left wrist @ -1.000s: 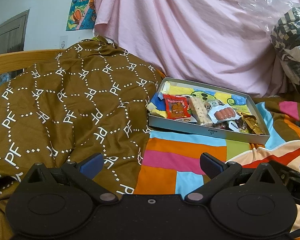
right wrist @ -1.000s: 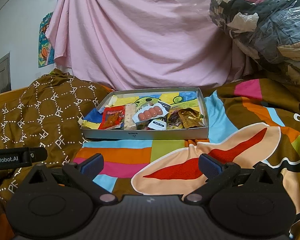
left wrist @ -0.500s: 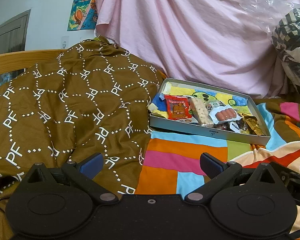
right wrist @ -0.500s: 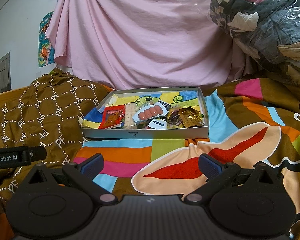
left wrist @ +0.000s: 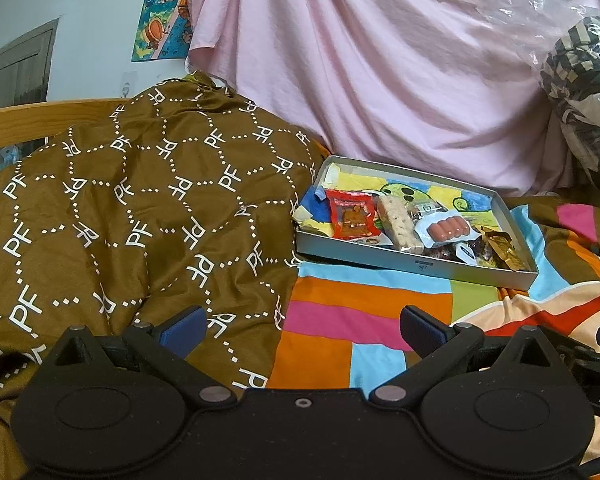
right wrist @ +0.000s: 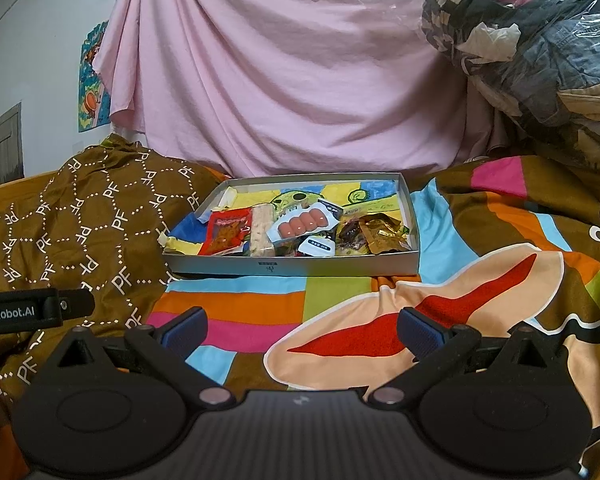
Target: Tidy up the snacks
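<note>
A shallow grey box [left wrist: 416,266] [right wrist: 292,268] lies on the bed ahead of both grippers, holding several snacks: a red packet [left wrist: 352,220] [right wrist: 226,234], a pale cracker bar [left wrist: 396,222] [right wrist: 260,232], a sausage pack [left wrist: 446,230] [right wrist: 302,224], a gold wrapper [left wrist: 500,252] [right wrist: 382,234]. My left gripper [left wrist: 302,326] stands open over the bedding, well short of the box, nothing between its fingers. My right gripper [right wrist: 300,328] is open and empty too, pointing at the box.
A brown patterned quilt [left wrist: 120,208] is heaped left of the box. A colourful striped blanket [right wrist: 480,280] covers the bed. Pink cloth [right wrist: 280,80] hangs behind. A plastic-wrapped bundle of clothes [right wrist: 540,48] looms at the right. The left gripper's body [right wrist: 32,310] shows at the right view's left edge.
Both grippers have crept slightly forward; the box sits a little lower and larger in each view. Fingers stay open.
</note>
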Tool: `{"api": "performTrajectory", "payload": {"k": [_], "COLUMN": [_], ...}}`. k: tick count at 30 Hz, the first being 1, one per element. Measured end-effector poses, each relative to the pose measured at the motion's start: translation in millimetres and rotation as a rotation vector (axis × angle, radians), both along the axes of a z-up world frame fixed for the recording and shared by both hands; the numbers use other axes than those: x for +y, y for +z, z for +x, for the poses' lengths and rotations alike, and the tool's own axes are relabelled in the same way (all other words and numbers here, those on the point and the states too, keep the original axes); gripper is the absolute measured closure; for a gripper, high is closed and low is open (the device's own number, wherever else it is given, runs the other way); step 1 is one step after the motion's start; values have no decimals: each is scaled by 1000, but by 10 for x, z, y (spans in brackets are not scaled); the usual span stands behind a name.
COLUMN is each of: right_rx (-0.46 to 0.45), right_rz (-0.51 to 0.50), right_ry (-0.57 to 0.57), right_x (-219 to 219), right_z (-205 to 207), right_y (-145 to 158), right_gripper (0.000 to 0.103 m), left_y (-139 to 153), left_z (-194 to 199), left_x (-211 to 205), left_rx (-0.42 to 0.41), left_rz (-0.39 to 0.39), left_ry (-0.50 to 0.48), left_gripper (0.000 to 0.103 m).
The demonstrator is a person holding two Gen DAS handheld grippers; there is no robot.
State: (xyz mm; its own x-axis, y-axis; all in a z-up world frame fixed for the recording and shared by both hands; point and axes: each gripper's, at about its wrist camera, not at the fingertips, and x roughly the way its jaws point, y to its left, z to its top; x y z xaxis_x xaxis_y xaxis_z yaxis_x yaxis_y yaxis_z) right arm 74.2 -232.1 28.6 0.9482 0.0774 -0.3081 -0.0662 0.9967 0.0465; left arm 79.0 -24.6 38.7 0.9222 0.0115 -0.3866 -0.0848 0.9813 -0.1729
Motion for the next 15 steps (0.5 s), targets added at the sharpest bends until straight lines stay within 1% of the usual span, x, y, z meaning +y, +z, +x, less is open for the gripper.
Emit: {"api": "performTrajectory", "payload": {"k": [3, 8, 15], "right_rx": [1, 4, 7], "right_rz": [-1, -2, -4], "right_ry": [2, 4, 9], "right_x": [7, 15, 0], "right_z": [-6, -12, 9], "right_y": [-8, -16, -8], "right_gripper": [0, 0, 0], "left_y": [-1, -19, -23], "left_z": [15, 21, 14], "left_x": [-25, -63, -92], "left_rx": [19, 33, 34], "left_rz": [20, 78, 103], "left_ry": [7, 26, 24], "left_gripper": [1, 1, 1]}}
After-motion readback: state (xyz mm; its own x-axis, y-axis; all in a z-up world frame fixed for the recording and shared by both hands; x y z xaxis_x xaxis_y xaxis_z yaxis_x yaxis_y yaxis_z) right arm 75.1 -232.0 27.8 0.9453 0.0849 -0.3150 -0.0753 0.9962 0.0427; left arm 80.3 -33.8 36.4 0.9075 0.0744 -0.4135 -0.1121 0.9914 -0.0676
